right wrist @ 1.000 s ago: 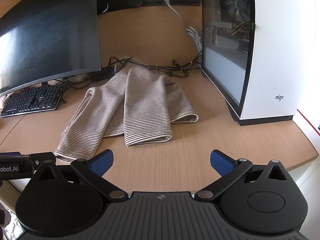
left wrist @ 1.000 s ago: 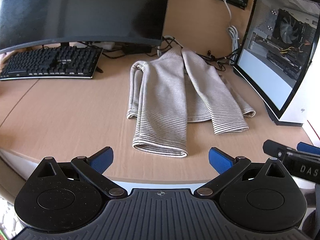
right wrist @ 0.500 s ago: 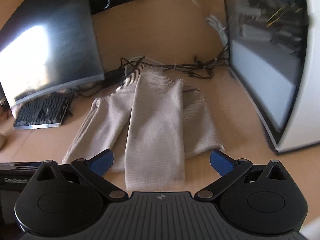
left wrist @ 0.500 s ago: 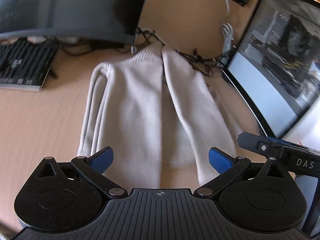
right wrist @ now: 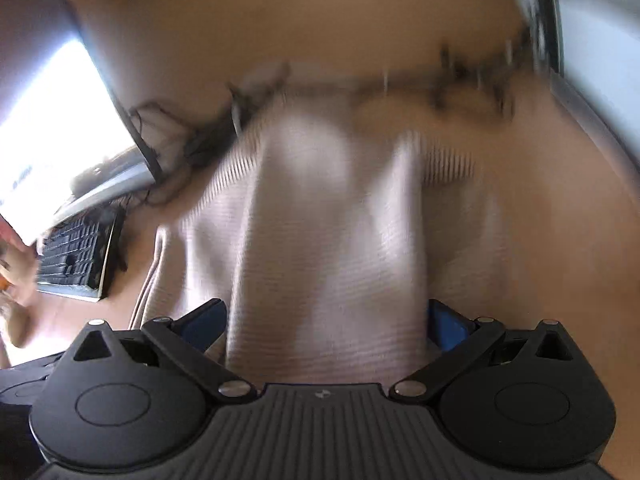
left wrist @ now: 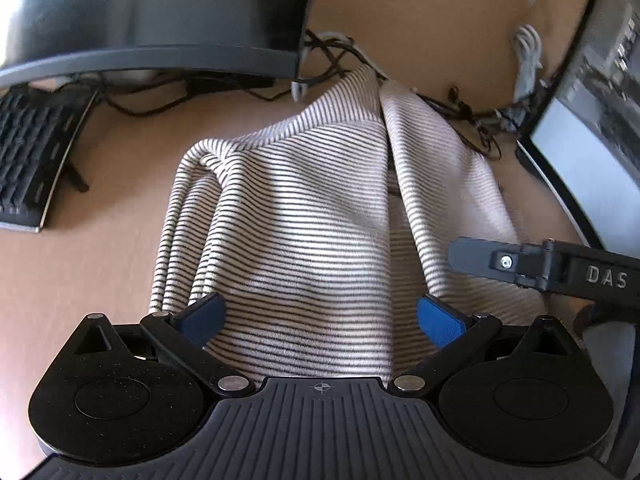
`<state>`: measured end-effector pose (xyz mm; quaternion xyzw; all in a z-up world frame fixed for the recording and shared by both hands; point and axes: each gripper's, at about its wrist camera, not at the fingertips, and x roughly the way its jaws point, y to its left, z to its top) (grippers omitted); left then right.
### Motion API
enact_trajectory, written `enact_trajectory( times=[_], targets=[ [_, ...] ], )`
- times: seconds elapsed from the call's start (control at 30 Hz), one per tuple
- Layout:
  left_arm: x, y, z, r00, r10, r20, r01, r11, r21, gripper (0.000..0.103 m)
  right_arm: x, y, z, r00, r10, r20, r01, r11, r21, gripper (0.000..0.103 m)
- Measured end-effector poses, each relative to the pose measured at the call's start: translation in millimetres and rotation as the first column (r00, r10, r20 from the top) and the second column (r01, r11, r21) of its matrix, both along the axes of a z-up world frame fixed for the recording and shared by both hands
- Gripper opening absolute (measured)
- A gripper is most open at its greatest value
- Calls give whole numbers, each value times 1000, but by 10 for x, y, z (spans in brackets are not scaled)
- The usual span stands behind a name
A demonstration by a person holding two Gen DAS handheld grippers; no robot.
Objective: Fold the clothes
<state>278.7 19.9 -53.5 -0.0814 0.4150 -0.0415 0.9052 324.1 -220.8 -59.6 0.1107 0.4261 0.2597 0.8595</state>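
Blue-padded fingers [left wrist: 202,315] of the left gripper [left wrist: 320,316] stand spread wide apart, grasping nothing, tilted down low over the striped sweater [left wrist: 312,216]; the garment lies folded on the wooden desk [left wrist: 100,264], filling the gap between the pads and stretching ahead of them; the right gripper [right wrist: 326,318], seen in a blurred view, is likewise splayed and released, a folded sleeve [right wrist: 332,272] lying between its fingers; a keyboard [left wrist: 28,160] sits ahead-left of the left fingers.
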Motion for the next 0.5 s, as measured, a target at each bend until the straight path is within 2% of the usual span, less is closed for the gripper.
enact_trajectory(
  times=[0.1,0.23,0.33,0.43,0.5],
  targets=[
    [-100,6,-46,998,-60,28,58,998,38,103,-81,7,-31,999,31,28,-31,1000,-6,103],
    [-280,-12,-80,989,-145,14,142,981,132,103,-157,54,16,998,57,-38,-59,997,-39,103],
    [-516,163,-35,979,-203,-14,203,973,113,103,-379,70,46,993,86,-76,-91,994,-62,103],
    [-810,433,31,965,-257,-52,258,966,2,103,-748,59,87,990,113,-88,-122,987,-102,103],
    [-983,527,36,947,-315,-55,315,949,-5,103,-994,68,102,990,111,-86,-121,985,-122,103]
  ],
)
